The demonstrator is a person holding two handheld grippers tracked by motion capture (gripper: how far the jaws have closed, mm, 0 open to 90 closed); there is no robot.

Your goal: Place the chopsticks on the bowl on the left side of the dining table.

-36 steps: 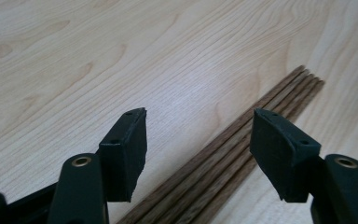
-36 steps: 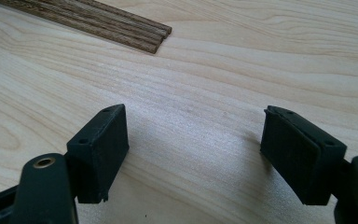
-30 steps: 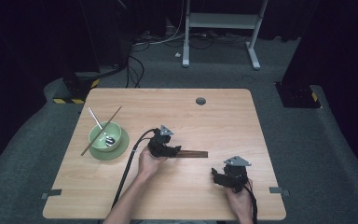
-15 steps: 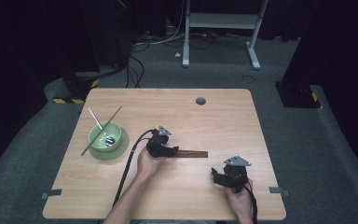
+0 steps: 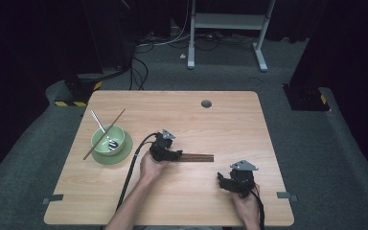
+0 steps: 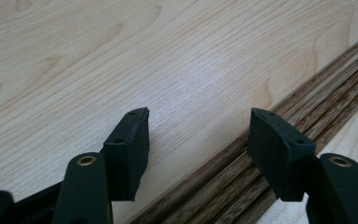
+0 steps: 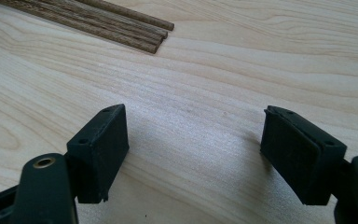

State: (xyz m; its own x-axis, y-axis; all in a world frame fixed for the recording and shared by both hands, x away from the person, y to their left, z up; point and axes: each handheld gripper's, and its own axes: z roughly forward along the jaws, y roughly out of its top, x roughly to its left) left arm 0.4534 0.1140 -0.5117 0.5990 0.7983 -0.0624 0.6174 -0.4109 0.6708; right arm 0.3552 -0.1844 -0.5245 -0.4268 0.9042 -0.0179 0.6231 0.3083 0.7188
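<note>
A bundle of dark wooden chopsticks (image 5: 197, 157) lies flat near the table's middle. My left gripper (image 5: 172, 154) sits at the bundle's left end, open; in the left gripper view the chopsticks (image 6: 242, 163) run under the right-hand jaw, with the left gripper (image 6: 198, 140) low over the wood. My right gripper (image 5: 223, 181) rests open at the front right of the table, apart from the bundle. In the right gripper view the chopstick ends (image 7: 121, 23) lie beyond the right gripper (image 7: 193, 135), with bare table between the jaws.
A green bowl (image 5: 106, 134) on a green saucer (image 5: 124, 152) stands at the left, holding a metal spoon (image 5: 98, 123) and one chopstick (image 5: 103, 134) leaning across it. A round cable hole (image 5: 206, 103) is at the table's far edge. Cables trail from both grippers toward the front.
</note>
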